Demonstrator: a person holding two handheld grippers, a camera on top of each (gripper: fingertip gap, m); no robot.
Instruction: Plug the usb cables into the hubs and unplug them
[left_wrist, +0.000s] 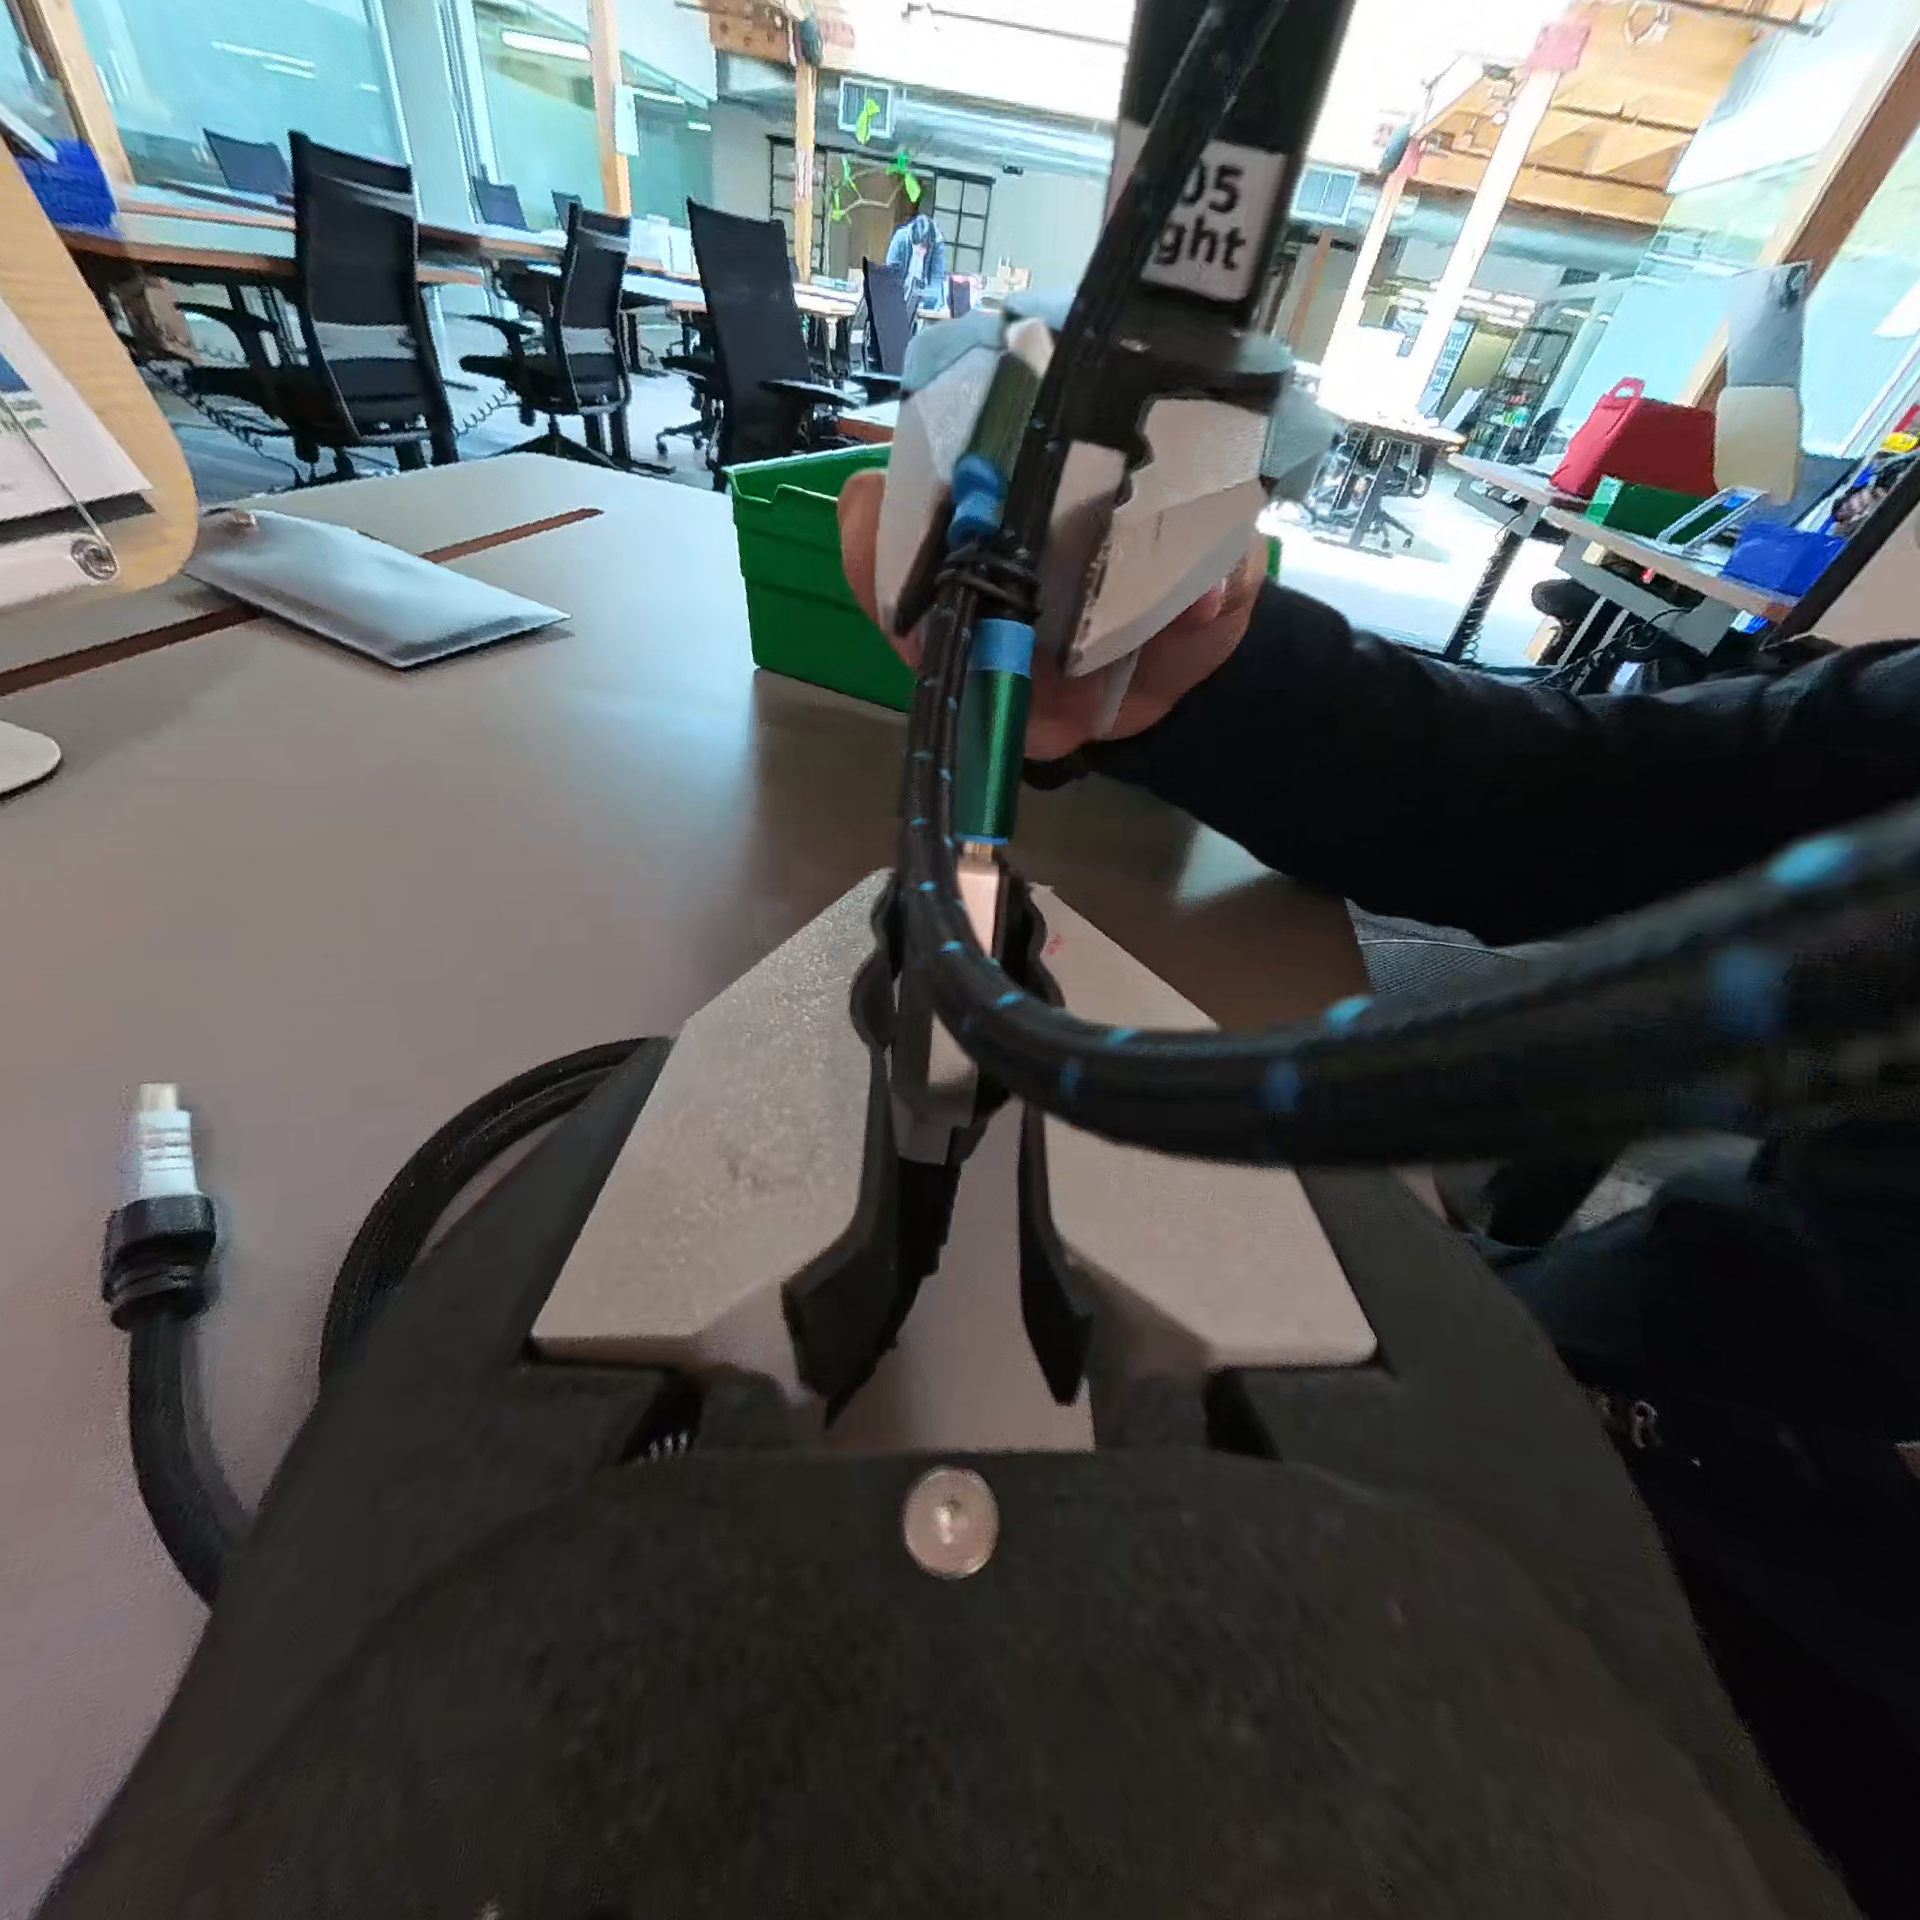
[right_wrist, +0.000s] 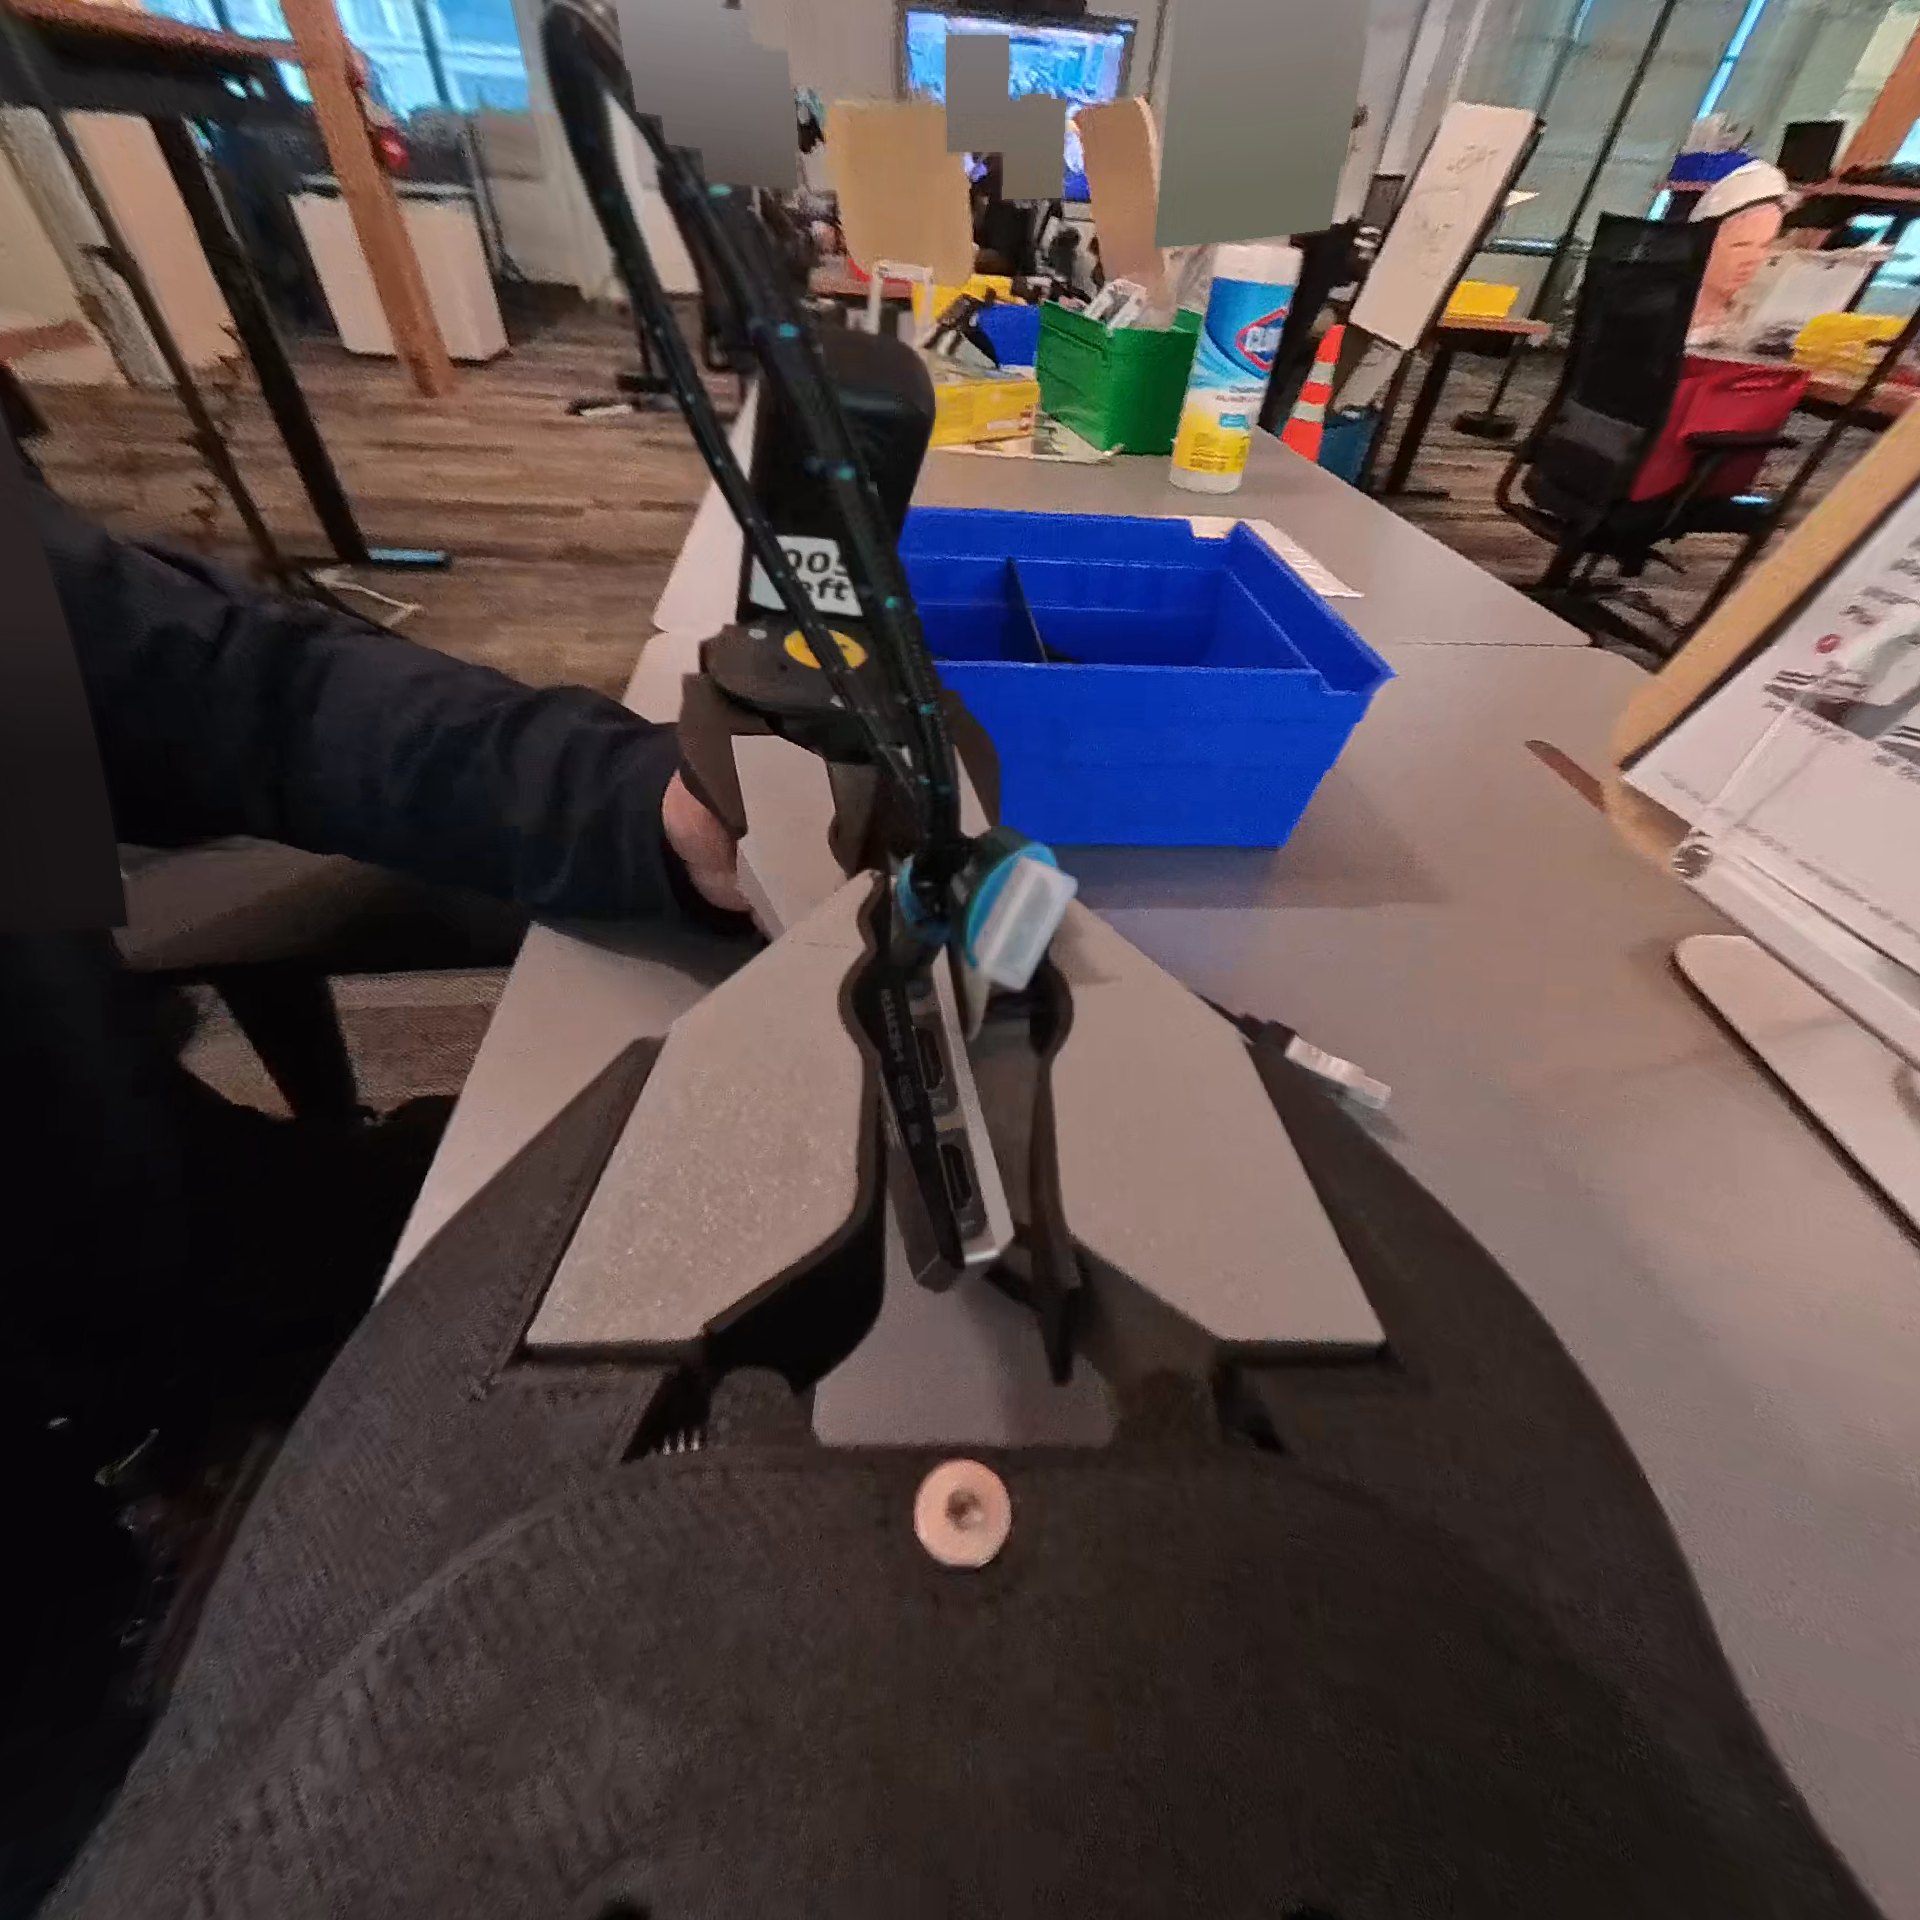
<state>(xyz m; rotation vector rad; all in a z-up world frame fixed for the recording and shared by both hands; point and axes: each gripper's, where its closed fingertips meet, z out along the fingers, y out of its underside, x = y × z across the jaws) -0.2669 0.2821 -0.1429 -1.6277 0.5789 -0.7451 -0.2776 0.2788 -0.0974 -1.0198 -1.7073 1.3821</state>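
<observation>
Gripping near its tips, the left gripper (left_wrist: 956, 997) had its jaws drawn to a narrow gap around the bend of a black braided cable (left_wrist: 1299, 1081) flecked with blue. A grey piece also sat between the pads, but what it was could not be told. Just above, a green-shelled connector (left_wrist: 992, 727) with a band of blue tape pointed its metal plug down into that gap; whether the plug was seated in anything was hidden by the cable. The connector hung from a tied bundle at the right gripper (right_wrist: 966, 935), whose jaws were nearly closed on a slim grey multiport hub (right_wrist: 951, 1143). The hub lay lengthwise against one pad, with a sliver of space at the other, and was held clear of the grey table (left_wrist: 416, 831). A hand (left_wrist: 1143, 675) in a dark sleeve held that gripper. On the table lay a second cable with a white plug (left_wrist: 156, 1143) and a silver pouch (left_wrist: 384, 592), with a green bin (left_wrist: 800, 561) and a blue bin (right_wrist: 1143, 727) standing farther off.
</observation>
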